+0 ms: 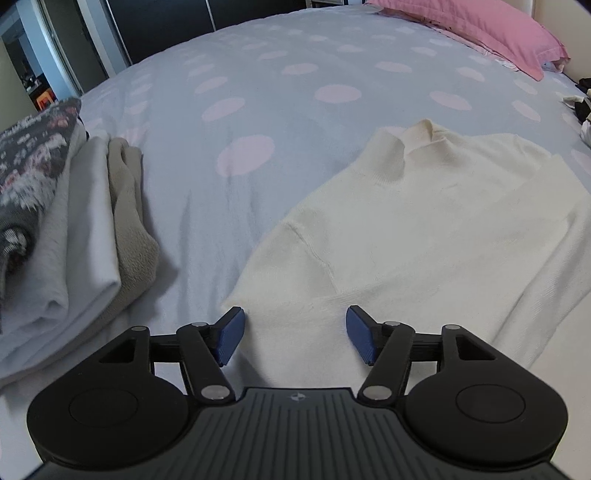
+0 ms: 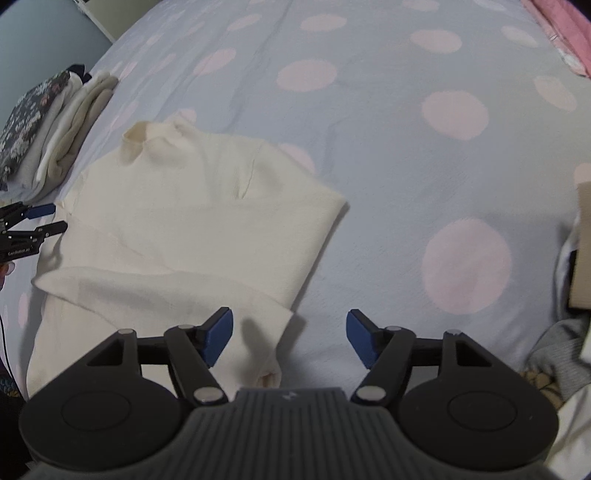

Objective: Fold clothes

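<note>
**Cream sweater lies on the bed, both grippers open above it**

A cream sweater (image 1: 424, 229) with a high neck lies flat on a bed (image 1: 295, 92) covered in pale blue fabric with large pink dots. Its collar points to the far side. In the right wrist view one sleeve is folded across the body, and the near right part of the sweater is doubled over itself.

The left gripper (image 1: 295, 334) hangs over the near left edge of the sweater. Its jaws stand well apart, with the blue pads on either side of the cloth below, and nothing is pinched between them. The same gripper shows small at the left edge of the right wrist view, just beside the sweater's left edge, jaws parted.

The right gripper (image 2: 290, 338) hangs over the near right corner of the sweater, where the folded edge meets the bare bed cover. Its jaws are also wide apart and hold nothing.

A stack of folded clothes (image 1: 74, 221) sits on the bed to the left of the sweater, apart from it: a dark flowered piece, a white one and a beige one. A pink pillow (image 1: 480, 29) lies at the far right. More loose clothes (image 2: 561, 354) lie at the right edge of the right wrist view.
</note>
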A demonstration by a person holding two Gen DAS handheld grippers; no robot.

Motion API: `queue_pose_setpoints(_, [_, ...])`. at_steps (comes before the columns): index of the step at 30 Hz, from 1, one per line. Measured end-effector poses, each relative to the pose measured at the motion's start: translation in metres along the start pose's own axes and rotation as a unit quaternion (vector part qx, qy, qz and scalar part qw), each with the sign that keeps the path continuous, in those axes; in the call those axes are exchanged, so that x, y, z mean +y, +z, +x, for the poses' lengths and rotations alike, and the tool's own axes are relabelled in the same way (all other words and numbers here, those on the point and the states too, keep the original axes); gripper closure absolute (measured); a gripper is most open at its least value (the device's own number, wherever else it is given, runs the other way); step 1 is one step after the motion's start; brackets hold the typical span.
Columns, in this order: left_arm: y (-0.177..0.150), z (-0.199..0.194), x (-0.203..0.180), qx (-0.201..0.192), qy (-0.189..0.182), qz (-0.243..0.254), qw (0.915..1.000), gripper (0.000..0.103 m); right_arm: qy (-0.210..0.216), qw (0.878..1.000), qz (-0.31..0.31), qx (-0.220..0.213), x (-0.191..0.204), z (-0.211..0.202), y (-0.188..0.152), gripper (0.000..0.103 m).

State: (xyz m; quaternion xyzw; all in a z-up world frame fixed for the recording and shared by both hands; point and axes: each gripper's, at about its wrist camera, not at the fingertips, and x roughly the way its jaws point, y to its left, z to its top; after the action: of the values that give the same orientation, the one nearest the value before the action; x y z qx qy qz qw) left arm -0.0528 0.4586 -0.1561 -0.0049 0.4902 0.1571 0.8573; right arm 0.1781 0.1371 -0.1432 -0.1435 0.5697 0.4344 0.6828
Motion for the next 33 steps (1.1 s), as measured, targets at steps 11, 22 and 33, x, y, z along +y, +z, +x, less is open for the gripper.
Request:
queue_pose_setpoints(11, [0.012, -0.018, 0.023, -0.033, -0.005, -0.052, 0.9981, 0.044, -0.016, 0.999, -0.036, 0.019, 0.017, 0.014, -0.006, 0.035])
queue_pose_setpoints(22, [0.004, 0.001, -0.008, -0.004, -0.027, 0.014, 0.9995, 0.103, 0.006, 0.999, -0.035, 0.022, 0.017, 0.007, -0.005, 0.085])
queue_pose_setpoints(33, [0.011, -0.022, 0.0, -0.044, 0.022, -0.011, 0.9987, 0.103, 0.01, 0.997, -0.037, -0.06, 0.019, -0.046, 0.007, 0.101])
